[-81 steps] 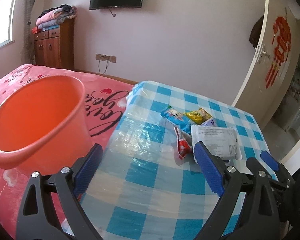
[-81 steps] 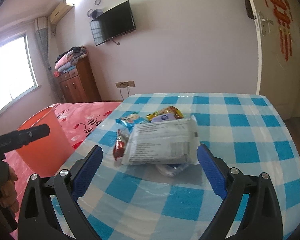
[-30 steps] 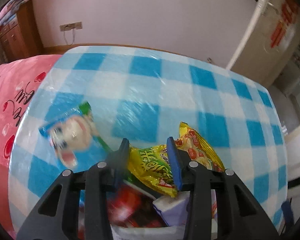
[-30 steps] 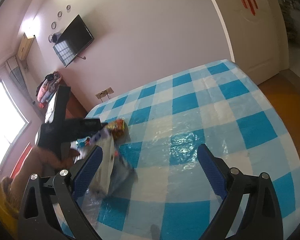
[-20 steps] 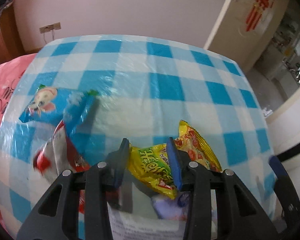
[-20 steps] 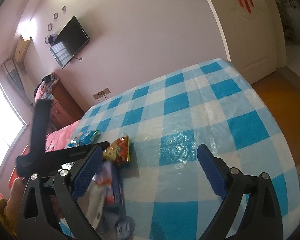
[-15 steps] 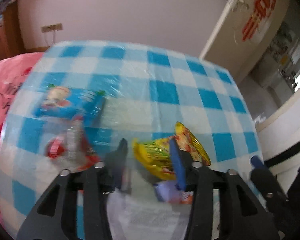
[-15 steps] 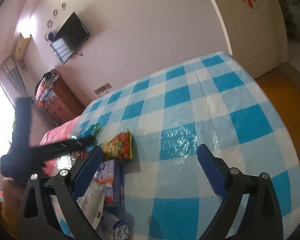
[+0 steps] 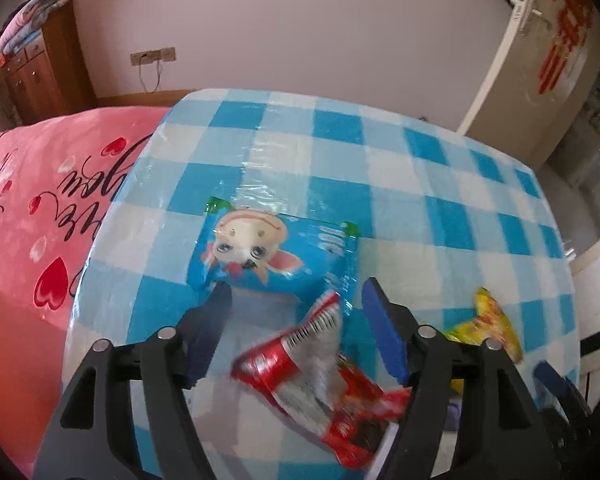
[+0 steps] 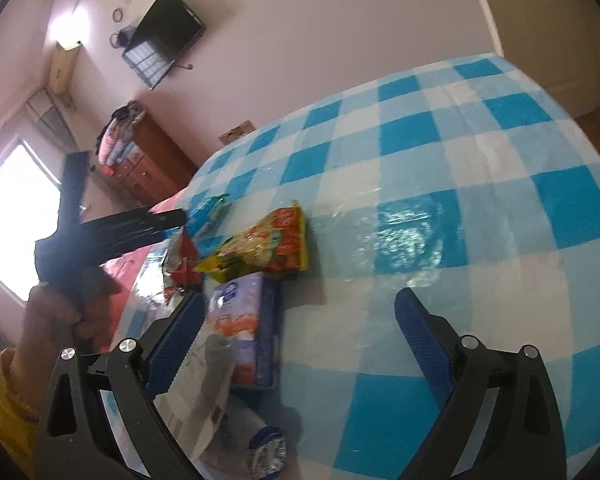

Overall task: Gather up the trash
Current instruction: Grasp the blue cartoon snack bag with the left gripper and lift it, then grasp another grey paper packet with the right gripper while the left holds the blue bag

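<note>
Since half a second ago the left gripper (image 9: 296,332) has let go of the yellow snack bag (image 9: 490,326), which now lies on the checked tablecloth (image 9: 380,168) at about 3 o'clock from it. Its jaws stand apart, around the upper end of a red wrapper (image 9: 316,376), blurred, not pressing it. At 12 o'clock, just beyond the fingertips, lies a blue packet (image 9: 268,256) with a cartoon face. The right gripper (image 10: 296,340) is wide apart and holds nothing; at its 10 o'clock lie a tissue pack (image 10: 244,324) and the yellow bag. A pink blanket (image 9: 40,200) lies at 9 o'clock.
</note>
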Motion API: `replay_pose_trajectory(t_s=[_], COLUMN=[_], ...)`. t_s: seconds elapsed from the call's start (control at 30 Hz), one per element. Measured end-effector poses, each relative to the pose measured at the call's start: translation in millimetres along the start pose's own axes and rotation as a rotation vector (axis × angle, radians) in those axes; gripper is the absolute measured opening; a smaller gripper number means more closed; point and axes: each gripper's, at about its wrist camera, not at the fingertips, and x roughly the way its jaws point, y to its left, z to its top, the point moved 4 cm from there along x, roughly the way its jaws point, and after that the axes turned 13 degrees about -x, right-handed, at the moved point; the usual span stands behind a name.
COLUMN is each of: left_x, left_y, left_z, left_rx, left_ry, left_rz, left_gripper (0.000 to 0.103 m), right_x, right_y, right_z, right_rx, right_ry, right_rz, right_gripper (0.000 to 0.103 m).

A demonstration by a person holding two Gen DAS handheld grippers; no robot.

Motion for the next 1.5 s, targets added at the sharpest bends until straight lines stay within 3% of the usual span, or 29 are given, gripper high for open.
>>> replay_pose_trajectory(t_s=[0.23,0.43,0.77,1.0,1.2,1.5], left_x=[16.4,37.1,57.2,48.1,33.8,-10.4], left_y=[8.8,8.3,-6.1,-9.7,-3.5,15.6], left_z=[9.1,32.2,35.6,29.5,17.8,3.6], left_rx=[-0.188,-0.247,-0.081,-0.064,-0.077,-0.074], left_ry=[0.04,0.028,0.017,-0.016,-0.025,-0.076], left_rz=[-0.074,-0.034,0.177,0.186,0.183,0.117], left_gripper=[0.073,0.074,0.071,0.049,0.044,0.044], right_x=[0.6,-1.5,0.1,-1.4,-4.6,-4.2], right_y=[2.2,1.9,7.9,19.1,30.6,52.7], right_z=[0.2,0.4,-0.2,-2.0,-2.5,-4.3], right_rx=[-0.008,-0.004,-0.038,-0.081,-0.126,-0.237], right_ry=[0.005,0.001,0.015,0.02,0.013,0.008], right_rz=[-0.006,-0.002,0.023,0.049,0.081,0.078], right_gripper=[0.095,0.095,0.095,0.095,0.095,0.095])
